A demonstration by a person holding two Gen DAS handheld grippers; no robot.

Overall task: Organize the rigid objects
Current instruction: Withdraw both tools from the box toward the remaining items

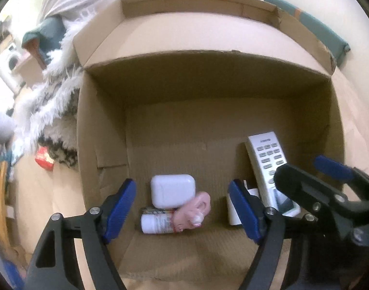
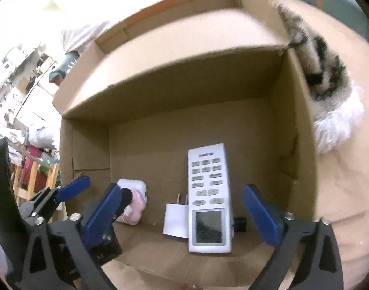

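An open cardboard box holds the objects. In the left wrist view a white earbud case lies on a small white bottle beside a pink toy. A white remote leans at the right. My left gripper is open and empty above the case and toy. In the right wrist view the remote lies in the box with a white plug adapter at its left. My right gripper is open and empty around them. The earbud case and pink toy sit left.
A furry white and black cushion lies against the box's left side and shows at the right in the right wrist view. A red packet lies on the floor. A small black item sits by the remote.
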